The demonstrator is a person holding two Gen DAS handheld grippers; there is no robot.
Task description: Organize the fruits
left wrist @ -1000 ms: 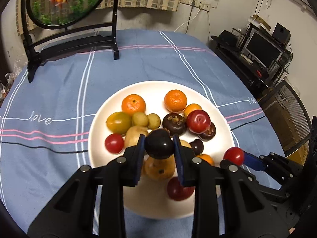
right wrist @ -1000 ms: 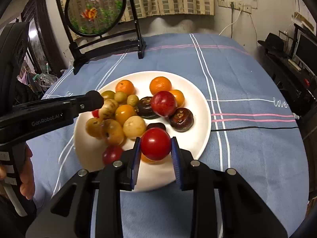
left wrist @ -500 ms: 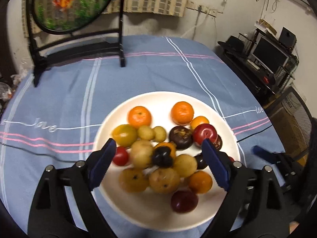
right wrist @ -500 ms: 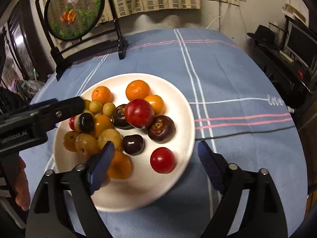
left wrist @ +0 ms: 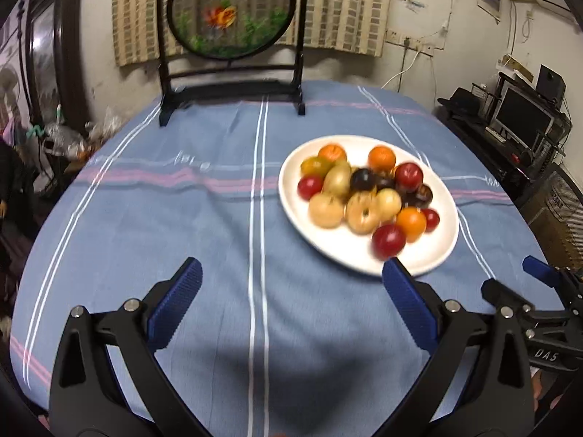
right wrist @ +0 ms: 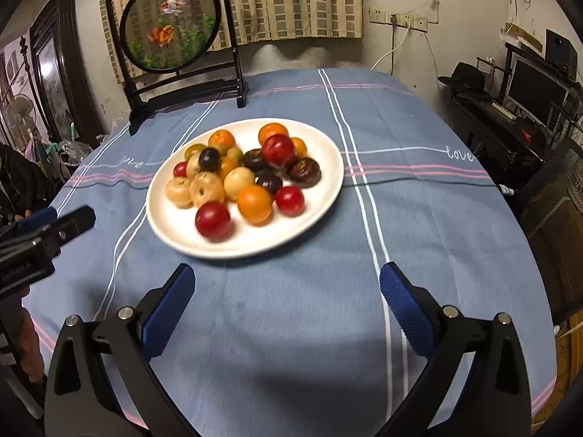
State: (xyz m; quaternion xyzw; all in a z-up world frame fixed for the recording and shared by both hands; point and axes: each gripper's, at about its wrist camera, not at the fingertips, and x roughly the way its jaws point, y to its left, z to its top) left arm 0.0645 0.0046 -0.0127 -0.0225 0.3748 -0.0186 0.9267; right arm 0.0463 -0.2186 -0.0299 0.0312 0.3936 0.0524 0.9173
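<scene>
A white plate on the blue tablecloth holds several fruits: oranges, red plums, dark plums and yellow fruits. A dark plum sits on top of the pile. A small red fruit lies at the plate's right side. My left gripper is open and empty, pulled back over the cloth left of and below the plate. My right gripper is open and empty, in front of the plate.
A round fish screen on a black stand stands at the table's far edge. The right gripper shows at the lower right in the left wrist view. The left gripper's body shows at the left in the right wrist view. A monitor desk stands right of the table.
Both grippers opened, leaving the dark plum and the small red fruit on the plate, then pulled back and up away from the plate.
</scene>
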